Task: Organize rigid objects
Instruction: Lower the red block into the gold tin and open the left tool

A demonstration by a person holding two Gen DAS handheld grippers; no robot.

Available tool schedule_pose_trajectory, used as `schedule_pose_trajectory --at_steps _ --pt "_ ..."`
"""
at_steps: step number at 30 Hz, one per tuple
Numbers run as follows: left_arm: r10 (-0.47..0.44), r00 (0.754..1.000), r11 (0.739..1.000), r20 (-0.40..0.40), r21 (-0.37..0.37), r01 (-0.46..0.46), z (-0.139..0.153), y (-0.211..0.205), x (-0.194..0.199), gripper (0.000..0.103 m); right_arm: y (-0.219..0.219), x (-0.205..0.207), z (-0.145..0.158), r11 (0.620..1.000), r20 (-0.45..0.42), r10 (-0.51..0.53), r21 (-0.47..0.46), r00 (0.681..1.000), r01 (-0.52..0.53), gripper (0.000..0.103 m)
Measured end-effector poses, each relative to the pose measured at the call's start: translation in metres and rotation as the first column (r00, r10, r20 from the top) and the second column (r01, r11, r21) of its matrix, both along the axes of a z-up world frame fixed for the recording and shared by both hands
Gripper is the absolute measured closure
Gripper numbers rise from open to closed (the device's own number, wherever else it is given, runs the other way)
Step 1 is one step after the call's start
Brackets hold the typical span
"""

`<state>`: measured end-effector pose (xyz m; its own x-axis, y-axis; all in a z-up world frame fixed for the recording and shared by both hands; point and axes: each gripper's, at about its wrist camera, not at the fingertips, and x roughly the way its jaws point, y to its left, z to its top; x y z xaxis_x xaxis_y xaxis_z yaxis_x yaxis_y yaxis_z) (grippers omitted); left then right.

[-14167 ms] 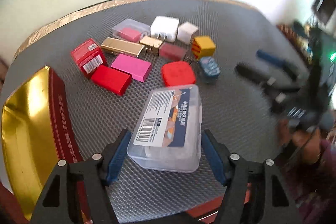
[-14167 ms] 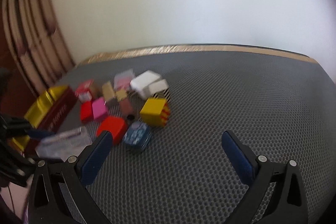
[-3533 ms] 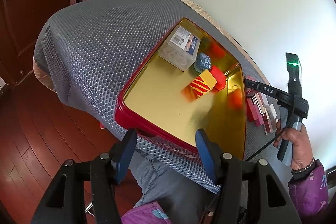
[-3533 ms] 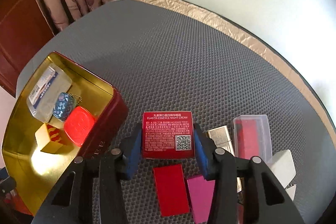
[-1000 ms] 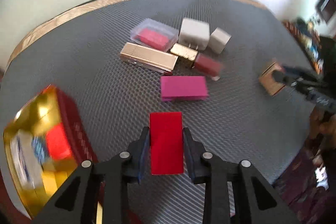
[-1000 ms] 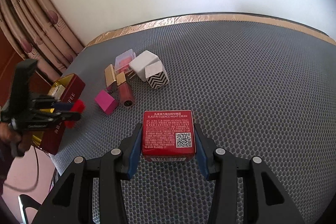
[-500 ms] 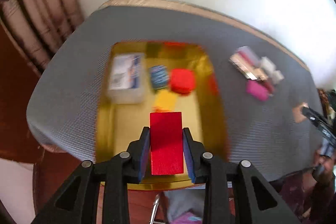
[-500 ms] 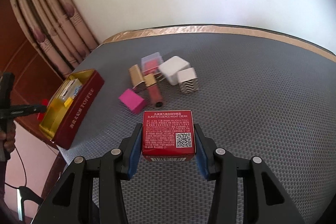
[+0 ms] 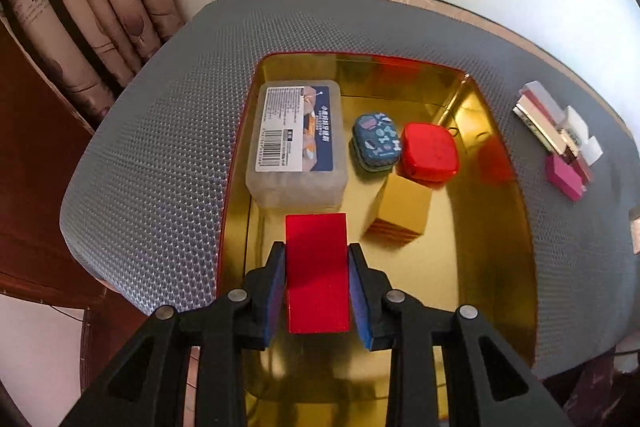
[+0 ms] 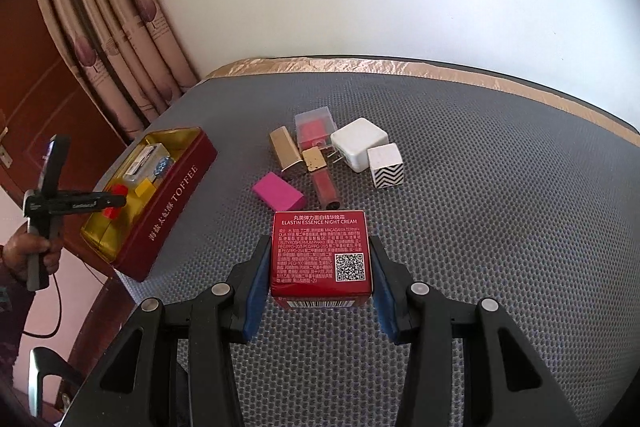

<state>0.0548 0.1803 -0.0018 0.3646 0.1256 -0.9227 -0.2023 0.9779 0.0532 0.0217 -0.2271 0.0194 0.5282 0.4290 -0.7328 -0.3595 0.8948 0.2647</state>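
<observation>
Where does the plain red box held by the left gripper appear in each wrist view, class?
Left wrist view: red box at bottom centre, between the left gripper pads.
Right wrist view: small, at far left over the tin.
Shared landmark: toffee tin.

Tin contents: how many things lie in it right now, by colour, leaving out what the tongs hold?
Clear box: 1
Blue tin: 1
Red case: 1
Yellow block: 1
Total in the tin: 4
</observation>
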Motion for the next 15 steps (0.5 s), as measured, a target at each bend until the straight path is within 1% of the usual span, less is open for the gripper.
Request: schedule_pose_trajectory --at_steps 4,7,10,12,13,14,15 --pt "0.005 1.0 1.0 -0.018 0.022 -0.005 -0.009 0.002 0.006 0.072 0.006 -0.001 -0.001 1.0 -0.007 0.014 -0.003 1.0 -0.014 0.06" --pt "0.019 1.0 0.999 -0.011 0.047 -0.019 -0.009 0.002 0.007 0.067 0.01 -0.002 0.0 1.0 -0.007 0.022 -0.007 1.0 -0.022 0.06" --pt "0.01 1.0 0.991 0.008 0.137 -0.011 -0.005 -0.008 0.002 0.065 0.014 -0.004 0.003 1.0 -0.002 0.028 -0.011 1.0 -0.028 0.06" --pt "0.028 0.999 0.982 0.045 0.187 -0.036 0.006 -0.019 -0.008 0.065 0.019 -0.004 0.006 0.999 -0.002 0.037 -0.006 0.999 -0.037 0.06" --pt "0.036 0.996 0.978 0.076 0.202 -0.051 0.012 -0.023 -0.014 0.064 0.023 -0.004 0.009 0.999 -0.001 0.046 0.001 0.999 -0.046 0.06" --pt "0.057 0.99 0.973 0.133 0.215 -0.085 0.025 -0.029 -0.026 0.063 0.03 -0.004 0.014 0.998 0.003 0.062 0.008 0.998 -0.062 0.06" --pt "0.073 0.984 0.971 0.163 0.214 -0.108 0.033 -0.033 -0.034 0.06 0.036 -0.003 0.018 0.997 0.01 0.077 0.008 0.997 -0.077 0.06"
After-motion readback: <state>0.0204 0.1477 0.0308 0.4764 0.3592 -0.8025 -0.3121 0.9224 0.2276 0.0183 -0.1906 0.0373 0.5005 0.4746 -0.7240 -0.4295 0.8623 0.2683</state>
